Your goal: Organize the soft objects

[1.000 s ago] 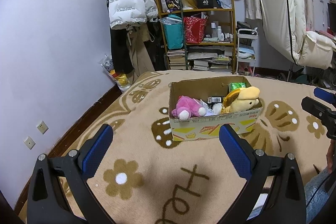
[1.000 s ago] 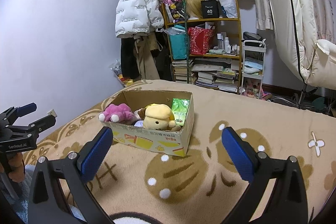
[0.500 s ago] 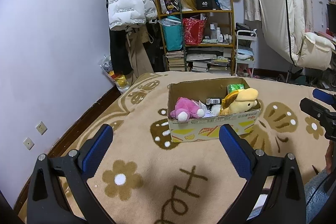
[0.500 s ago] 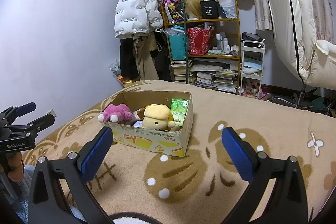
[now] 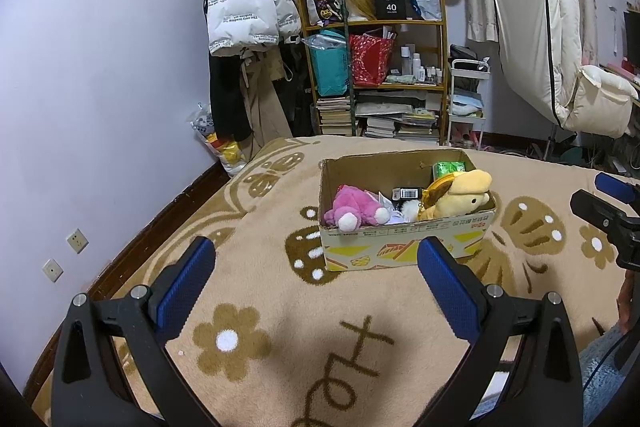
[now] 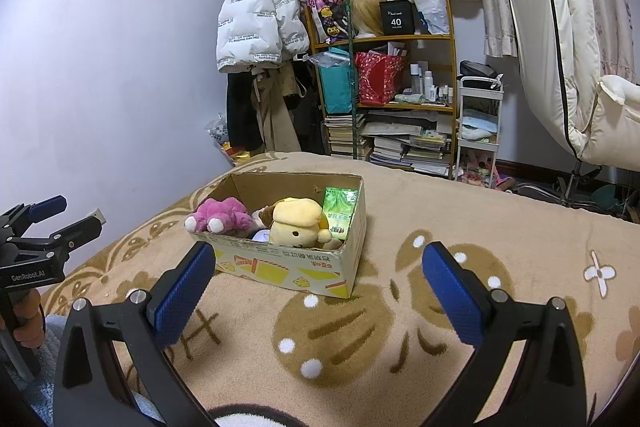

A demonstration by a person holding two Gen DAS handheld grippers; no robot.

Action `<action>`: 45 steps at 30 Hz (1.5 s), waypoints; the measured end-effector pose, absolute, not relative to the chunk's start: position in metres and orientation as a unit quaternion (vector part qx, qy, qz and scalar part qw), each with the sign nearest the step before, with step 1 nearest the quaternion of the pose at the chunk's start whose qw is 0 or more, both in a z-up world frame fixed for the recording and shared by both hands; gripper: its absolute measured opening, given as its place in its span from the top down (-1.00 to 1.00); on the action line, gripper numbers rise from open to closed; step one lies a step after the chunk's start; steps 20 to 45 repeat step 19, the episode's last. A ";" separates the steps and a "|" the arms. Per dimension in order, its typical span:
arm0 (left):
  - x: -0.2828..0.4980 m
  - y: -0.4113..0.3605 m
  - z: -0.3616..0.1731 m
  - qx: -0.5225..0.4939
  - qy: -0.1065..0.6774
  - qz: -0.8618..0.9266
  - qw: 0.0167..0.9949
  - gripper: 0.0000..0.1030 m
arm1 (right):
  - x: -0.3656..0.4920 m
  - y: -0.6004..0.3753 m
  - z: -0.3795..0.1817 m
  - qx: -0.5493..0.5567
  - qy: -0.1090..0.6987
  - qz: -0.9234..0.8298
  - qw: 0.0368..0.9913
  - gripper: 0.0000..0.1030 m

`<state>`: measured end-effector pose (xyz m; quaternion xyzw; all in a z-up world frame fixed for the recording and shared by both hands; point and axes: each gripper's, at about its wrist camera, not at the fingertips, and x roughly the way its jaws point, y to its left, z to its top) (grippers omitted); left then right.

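Observation:
An open cardboard box [image 5: 404, 247] [image 6: 280, 267] stands on a tan patterned blanket [image 5: 260, 303]. In it lie a pink plush [image 5: 354, 207] [image 6: 220, 215], a yellow plush dog [image 5: 460, 193] [image 6: 298, 223], a green packet [image 5: 448, 169] [image 6: 340, 207] and a small dark barcoded item [image 5: 408, 193]. My left gripper [image 5: 316, 267] is open and empty, hovering short of the box's near side. My right gripper [image 6: 320, 275] is open and empty, near the box's front corner. Each gripper shows at the edge of the other's view, the right [image 5: 608, 207] and the left [image 6: 44, 227].
A cluttered wooden shelf [image 5: 376, 75] with books, bags and bottles stands against the far wall. A white puffer jacket [image 5: 248, 3] hangs to its left. A cream chair [image 5: 560, 67] is at the right. A wall [image 5: 100, 87] runs along the blanket's left side.
Both views have drifted only slightly; the box sits a touch lower and closer in frame. Both grippers stay open and empty.

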<state>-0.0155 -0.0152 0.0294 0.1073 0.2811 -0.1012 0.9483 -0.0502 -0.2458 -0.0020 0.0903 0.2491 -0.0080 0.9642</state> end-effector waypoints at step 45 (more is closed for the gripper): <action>-0.016 -0.016 0.029 0.102 0.284 -0.101 0.948 -0.95 | -0.050 -0.247 -0.003 0.090 0.250 -0.007 0.964 -1.00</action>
